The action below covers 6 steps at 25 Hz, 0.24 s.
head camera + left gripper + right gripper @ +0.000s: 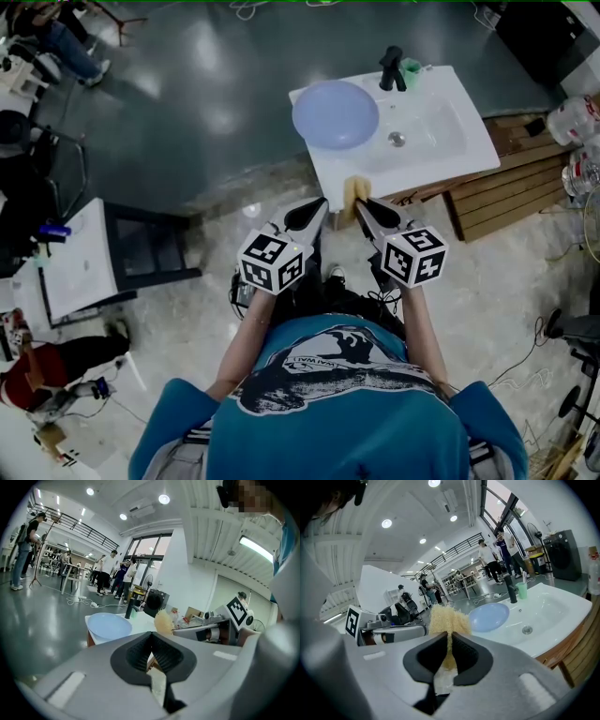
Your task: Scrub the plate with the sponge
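The right gripper (pixel 364 206) is pinching the yellow sponge (pixel 353 191) between its fingers. The left gripper (pixel 317 208) is hanging just beside it, fingers pressed together on nothing. The blue plate (pixel 336 114) is lying on the sink's (pixel 450 141) left rim, beyond the sponge and slightly left.

dark glossy floor (pixel 206 84) at 12 o'clock in the head view, pale marbled floor (pixel 187 328) nearer. white desk (pixel 80 258) at 9 o'clock, wooden slats (pixel 506 192) at 2 o'clock. round ceiling lights (pixel 163 498), tall windows (pixel 147 557), railed balcony (pixel 79 527) beyond.
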{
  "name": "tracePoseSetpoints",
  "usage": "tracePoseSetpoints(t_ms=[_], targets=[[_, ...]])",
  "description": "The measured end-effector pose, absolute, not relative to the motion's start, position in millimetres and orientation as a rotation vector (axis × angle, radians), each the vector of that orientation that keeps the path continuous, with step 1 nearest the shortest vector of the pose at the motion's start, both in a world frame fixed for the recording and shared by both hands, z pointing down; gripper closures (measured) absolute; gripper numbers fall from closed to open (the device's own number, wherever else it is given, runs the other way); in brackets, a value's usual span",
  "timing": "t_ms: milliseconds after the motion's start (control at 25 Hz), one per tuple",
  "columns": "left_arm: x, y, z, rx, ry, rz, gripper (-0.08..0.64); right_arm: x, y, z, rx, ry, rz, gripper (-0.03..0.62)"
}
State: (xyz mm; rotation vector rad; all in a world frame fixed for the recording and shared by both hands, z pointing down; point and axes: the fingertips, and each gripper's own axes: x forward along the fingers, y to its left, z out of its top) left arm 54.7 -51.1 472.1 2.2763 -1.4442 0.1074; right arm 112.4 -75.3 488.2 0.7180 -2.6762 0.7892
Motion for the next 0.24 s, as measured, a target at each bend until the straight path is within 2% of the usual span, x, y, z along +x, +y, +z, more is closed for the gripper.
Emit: tracePoseSetpoints(t_ms=[240], targets=[[60.7,-55.5,471.1,2.287,-1.434,0.111,0.549,112.8,-80.5,487.4,0.71,-2.68,0.791,0.566]])
